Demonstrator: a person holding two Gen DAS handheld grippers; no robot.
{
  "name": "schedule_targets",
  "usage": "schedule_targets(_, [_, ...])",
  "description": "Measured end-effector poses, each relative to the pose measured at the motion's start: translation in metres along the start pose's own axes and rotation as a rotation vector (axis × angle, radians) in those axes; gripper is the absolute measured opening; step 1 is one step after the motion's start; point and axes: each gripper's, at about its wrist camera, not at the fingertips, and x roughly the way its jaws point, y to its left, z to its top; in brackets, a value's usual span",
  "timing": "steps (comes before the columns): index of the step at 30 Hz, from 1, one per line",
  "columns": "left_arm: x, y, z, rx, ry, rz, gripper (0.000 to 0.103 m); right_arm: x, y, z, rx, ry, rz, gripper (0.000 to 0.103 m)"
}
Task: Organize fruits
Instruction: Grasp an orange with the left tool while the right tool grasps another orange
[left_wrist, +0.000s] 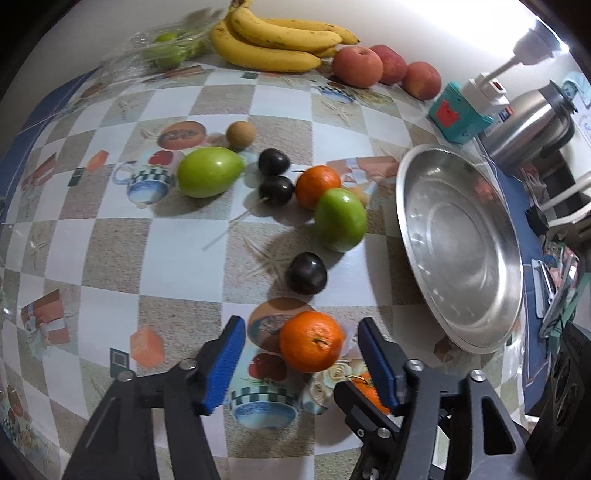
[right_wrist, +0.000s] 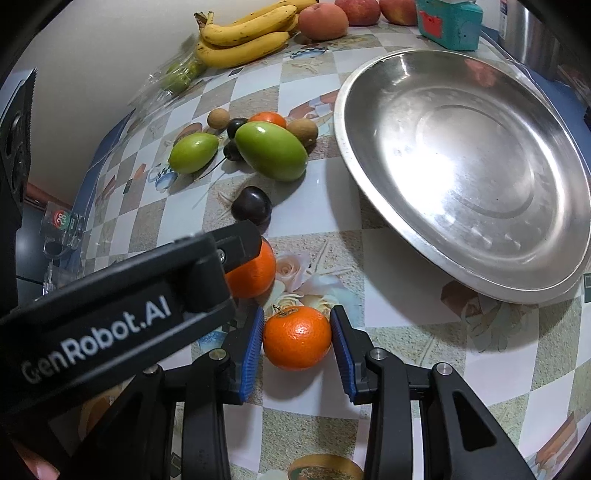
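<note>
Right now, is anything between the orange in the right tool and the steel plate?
Nothing visible. Bare tablecloth lies between the orange at the right tool and the steel plate.

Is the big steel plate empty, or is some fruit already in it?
Empty: the steel plate shows only bare metal, with no fruit inside.

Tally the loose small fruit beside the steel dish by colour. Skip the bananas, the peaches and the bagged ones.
Orange tangerines: 3
Green fruits: 2
Dark purple fruits: 3
Brown round fruits: 2
Total: 10
</note>
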Motion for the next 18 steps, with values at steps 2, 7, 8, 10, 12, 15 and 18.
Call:
schedule_targets(2, [0.004, -0.003, 0.001, 0.004, 0.010, -0.009, 0.055, -0.001, 0.000, 0.001, -0.003, 0.000, 0.000, 0.038])
schedule_targets(7, [0.010, -0.003, 0.001, -0.002, 0.028, -0.009, 0.047, 0.000, 0.001, 0.001, -0.005, -0.003, -0.003, 0.038])
schedule_targets(8, [0.011, -0.002, 0.001, -0.004, 0.029, -0.010, 0.043, 0.000, 0.001, 0.001, -0.004, -0.001, -0.005, 0.038])
schedule_targets(10, [0.011, -0.002, 0.001, -0.005, 0.028, -0.015, 0.040, 0.000, 0.001, 0.000, -0.003, -0.001, -0.006, 0.038])
schedule_targets(12, [0.010, -0.002, 0.001, -0.002, 0.026, -0.015, 0.040, -0.001, 0.002, 0.000, -0.010, -0.004, -0.002, 0.038])
schedule_targets(15, [0.009, 0.002, 0.001, -0.016, 0.027, -0.025, 0.039, -0.002, 0.002, 0.000, -0.010, -0.006, 0.001, 0.038])
schedule_targets(18, [0.003, 0.008, 0.001, -0.041, 0.014, -0.027, 0.038, -0.002, 0.001, 0.000, -0.007, -0.009, 0.003, 0.038])
